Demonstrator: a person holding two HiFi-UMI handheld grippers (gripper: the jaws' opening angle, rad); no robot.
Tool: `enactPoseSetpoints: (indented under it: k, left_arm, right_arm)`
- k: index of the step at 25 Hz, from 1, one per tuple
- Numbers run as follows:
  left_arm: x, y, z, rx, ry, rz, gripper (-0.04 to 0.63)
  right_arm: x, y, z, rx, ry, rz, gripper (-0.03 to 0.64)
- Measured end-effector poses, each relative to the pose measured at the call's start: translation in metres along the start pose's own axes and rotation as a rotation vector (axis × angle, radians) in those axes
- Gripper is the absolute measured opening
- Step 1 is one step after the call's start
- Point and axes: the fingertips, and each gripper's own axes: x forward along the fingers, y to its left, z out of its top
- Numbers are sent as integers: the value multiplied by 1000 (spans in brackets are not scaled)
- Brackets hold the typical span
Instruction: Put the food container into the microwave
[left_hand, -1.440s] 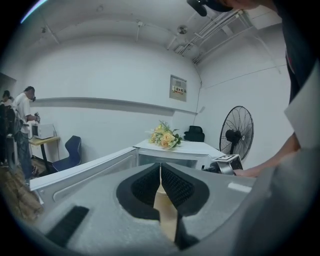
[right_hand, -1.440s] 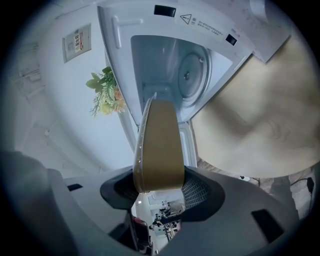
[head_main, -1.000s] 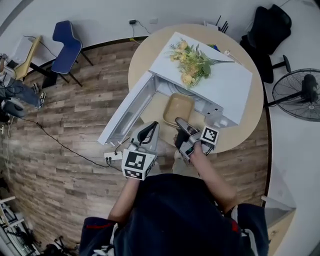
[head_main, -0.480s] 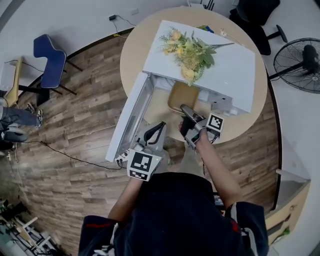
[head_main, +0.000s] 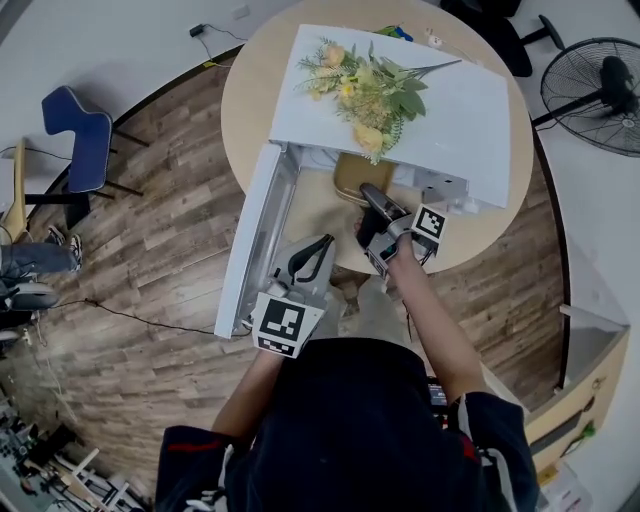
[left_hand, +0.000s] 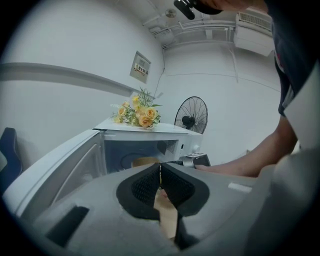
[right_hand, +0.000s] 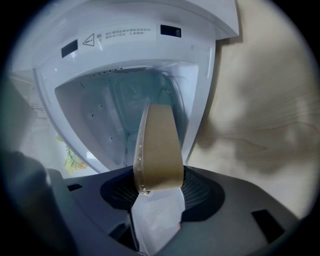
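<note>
A tan food container (head_main: 355, 178) with a clear lid is clamped at its near edge in my right gripper (head_main: 372, 205), which is shut on it. The container's far half reaches into the mouth of the white microwave (head_main: 450, 110). In the right gripper view the container (right_hand: 157, 150) stands edge-on between the pads of my right gripper (right_hand: 159, 182), pointing into the microwave cavity (right_hand: 100, 115). The microwave door (head_main: 255, 240) hangs wide open to the left. My left gripper (head_main: 318, 250) hovers beside the door; its fingertips (left_hand: 160, 172) touch, with nothing held.
Yellow artificial flowers (head_main: 365, 90) lie on top of the microwave. The microwave stands on a round wooden table (head_main: 480, 235). A standing fan (head_main: 595, 85) is at the right and a blue chair (head_main: 75, 140) at the left. A cable (head_main: 150, 320) runs across the wooden floor.
My right gripper has carried the container forward from the table's front edge into the microwave's opening. The left gripper has sunk a little and stays shut near the door.
</note>
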Motion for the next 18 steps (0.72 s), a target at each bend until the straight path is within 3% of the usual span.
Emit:
enactPoseSetpoints:
  k: [18]
  left_arm:
    - [9,5,-11,-4,26,-22,23]
  right_arm:
    - [30,-11,26,-10,-95,-20,230]
